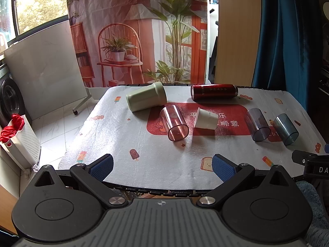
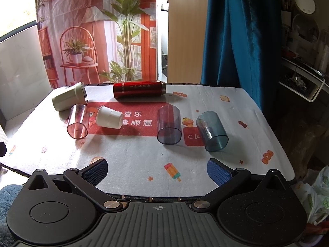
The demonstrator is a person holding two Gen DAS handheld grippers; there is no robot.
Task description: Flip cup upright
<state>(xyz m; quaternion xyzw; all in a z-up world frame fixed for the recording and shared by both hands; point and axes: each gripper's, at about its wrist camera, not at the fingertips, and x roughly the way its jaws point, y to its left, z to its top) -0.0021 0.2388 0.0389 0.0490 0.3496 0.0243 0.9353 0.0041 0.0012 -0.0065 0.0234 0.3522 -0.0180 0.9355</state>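
Left wrist view shows a table [image 1: 127,150] with a white cloth [image 1: 156,156] on it, and the cloth has little ice pops, toast and a big red patch [image 1: 230,121] printed on it. Six things lie on their sides on the cloth. The biggest is a pale green cup [image 1: 146,99] at the far left. Next to it at the far edge lies a red can-shaped bottle [image 1: 214,91]. In the middle lies a clear pink cup [image 1: 174,123], just beside a small white cup [image 1: 205,120]. To the right lie a clear purple-grey cup [image 1: 258,124] and a clear blue cup [image 1: 285,128], close together.

The left gripper [image 1: 162,164] hangs over the near edge of the table. Its two blue pads [image 1: 102,165] are spread wide with nothing between them.

The right gripper [image 2: 158,171] also hangs over the near edge, its blue pads [image 2: 219,171] spread wide and holding nothing. The purple-grey cup and blue cup lie nearest in front of it.
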